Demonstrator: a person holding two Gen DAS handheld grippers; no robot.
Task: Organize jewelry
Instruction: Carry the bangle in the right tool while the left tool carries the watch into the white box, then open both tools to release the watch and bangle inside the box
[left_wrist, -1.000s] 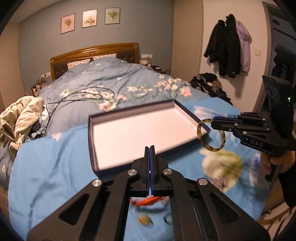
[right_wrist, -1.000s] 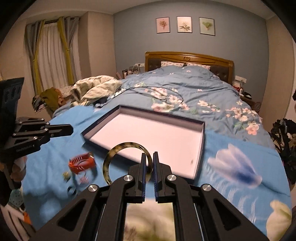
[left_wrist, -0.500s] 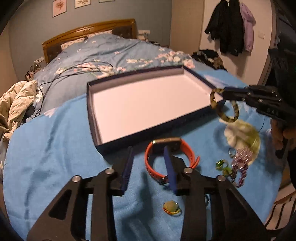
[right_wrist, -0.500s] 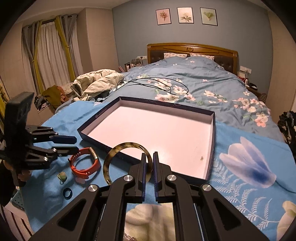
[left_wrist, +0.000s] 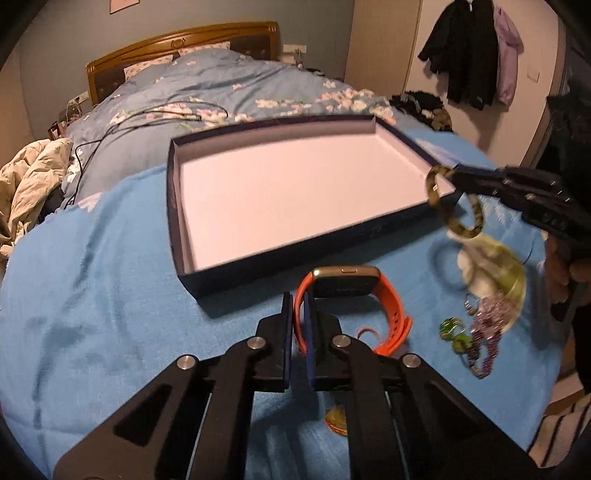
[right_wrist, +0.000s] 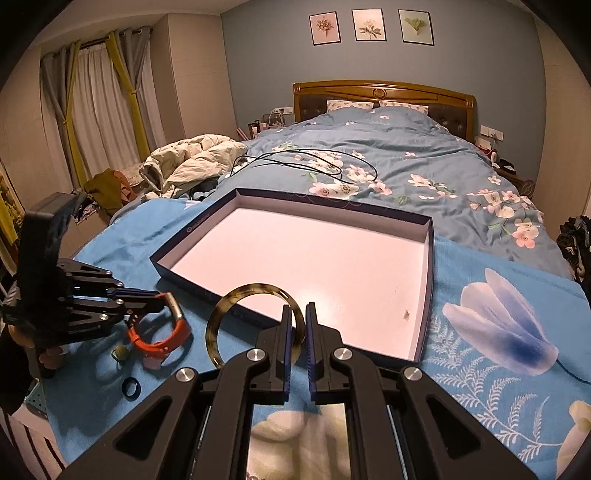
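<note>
While the bangle is pinched in the right tongs by the box, the watch strap's been clamped by the just-closed left tongs.

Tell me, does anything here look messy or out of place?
Yes. A small dark speck marks the otherwise clean tray. Beads lie in a tangled heap on the blue cloth, and a black cable sprawls across the bed.

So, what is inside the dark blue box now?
The dark blue box holds no jewelry: only its pale floor with a tiny dark speck. The bangle and right tongs cover a little of the near edge.
</note>
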